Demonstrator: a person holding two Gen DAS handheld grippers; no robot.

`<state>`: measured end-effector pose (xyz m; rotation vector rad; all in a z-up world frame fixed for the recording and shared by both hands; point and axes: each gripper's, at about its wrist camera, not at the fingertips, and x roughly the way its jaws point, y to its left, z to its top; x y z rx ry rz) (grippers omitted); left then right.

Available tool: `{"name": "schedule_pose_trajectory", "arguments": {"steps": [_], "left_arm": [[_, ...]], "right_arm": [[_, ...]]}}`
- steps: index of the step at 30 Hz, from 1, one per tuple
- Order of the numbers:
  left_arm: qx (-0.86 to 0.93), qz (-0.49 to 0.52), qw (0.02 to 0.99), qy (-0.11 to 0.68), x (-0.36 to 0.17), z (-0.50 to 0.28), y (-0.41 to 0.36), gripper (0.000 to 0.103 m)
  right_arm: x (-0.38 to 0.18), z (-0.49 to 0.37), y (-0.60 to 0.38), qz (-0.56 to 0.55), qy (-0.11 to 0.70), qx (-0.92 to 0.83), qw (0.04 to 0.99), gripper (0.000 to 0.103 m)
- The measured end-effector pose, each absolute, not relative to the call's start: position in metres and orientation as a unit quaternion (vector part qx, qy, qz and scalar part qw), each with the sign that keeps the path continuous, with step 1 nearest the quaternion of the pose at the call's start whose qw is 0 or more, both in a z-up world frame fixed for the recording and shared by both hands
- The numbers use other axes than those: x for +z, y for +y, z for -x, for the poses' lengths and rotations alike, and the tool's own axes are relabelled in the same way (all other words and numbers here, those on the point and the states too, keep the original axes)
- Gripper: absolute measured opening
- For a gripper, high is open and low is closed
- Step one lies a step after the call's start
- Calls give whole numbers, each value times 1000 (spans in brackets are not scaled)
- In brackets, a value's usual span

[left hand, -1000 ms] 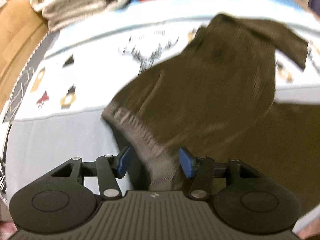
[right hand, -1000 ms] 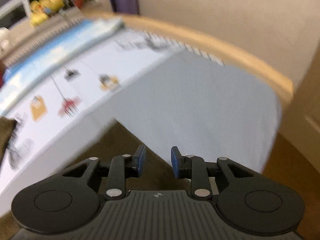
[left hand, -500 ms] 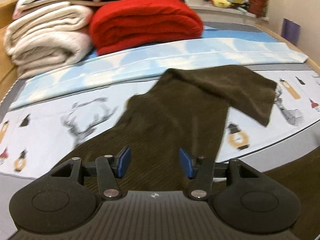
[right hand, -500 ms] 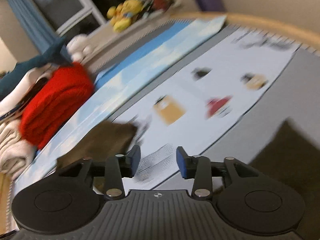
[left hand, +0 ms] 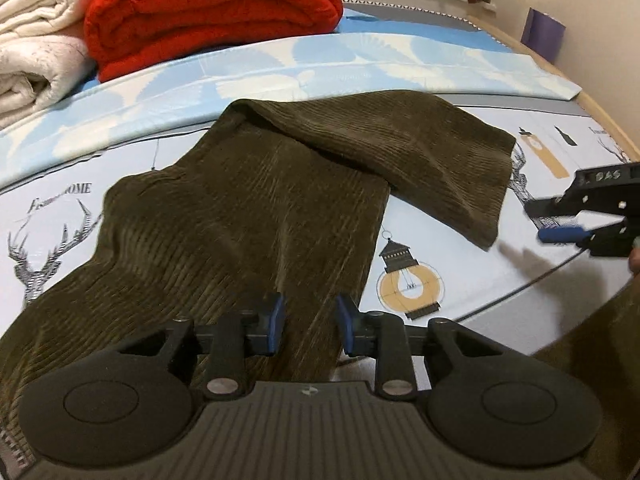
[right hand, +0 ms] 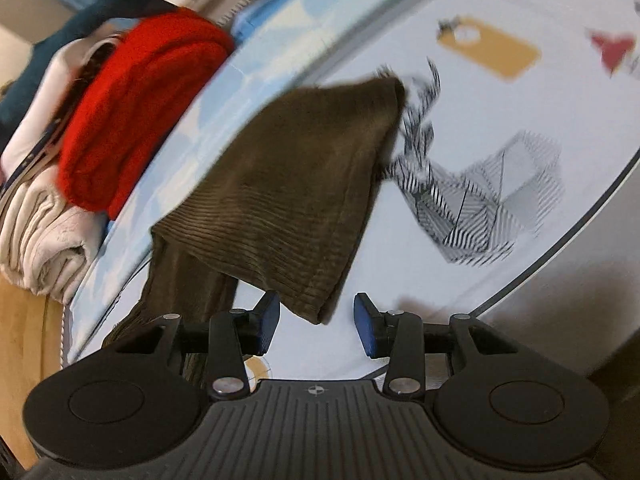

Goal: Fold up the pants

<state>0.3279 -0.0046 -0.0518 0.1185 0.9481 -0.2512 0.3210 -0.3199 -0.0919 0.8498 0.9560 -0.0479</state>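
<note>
Brown corduroy pants (left hand: 240, 216) lie on the patterned bed sheet (left hand: 440, 248), one leg doubled back toward the right. My left gripper (left hand: 308, 320) hovers low over the near leg. Its jaws are closing, with fabric lying under the gap and the blue pads apart from it. In the left wrist view my right gripper (left hand: 576, 232) comes in from the right edge, just past the folded leg's hem. In the right wrist view that gripper (right hand: 316, 322) stands open, and the hem corner of the pants (right hand: 288, 184) hangs just ahead of the gap between its pads.
A rolled red blanket (left hand: 208, 12) and folded white blankets (left hand: 36, 48) are stacked at the far left of the bed. A light blue sheet strip (left hand: 360, 72) runs behind the pants. A wooden bed rim (left hand: 608, 116) curves along the right.
My left gripper has travelled along the pants from the waistband toward the legs, and its jaws have narrowed. My right gripper swung left from the bed's bare corner to the folded leg's hem, jaws wider.
</note>
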Motion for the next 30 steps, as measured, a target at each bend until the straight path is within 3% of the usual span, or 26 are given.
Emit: {"name": "schedule_pose_trajectory", "arguments": {"steps": [12,14,15,17,20,30], "left_arm": [[-128,-74,868,475,-94,-359,-35,37],[-121,-82,866,478,-101,-362,-39,37],[-118,-87,865,480,-103,-363,-40,37],[-109,-95,865,480,-107,-365,-39,33],[-110,-90,868,475,-104,-366,-36,8],[-159,-70,878,446,-75,-357,-17,5]], "right_arm": [[-127,-350,-295,-383,475,9,792,47],[-128,-352,-292,-381,476,20,792,35],[-129,-354,-291,-376,478,20,793,20],[-128,-354,-291,-367,474,21,800,10],[-115,-353,-300,-365,443,16,819,5],[12,-324,-402,-414,237,-13,879,2]]}}
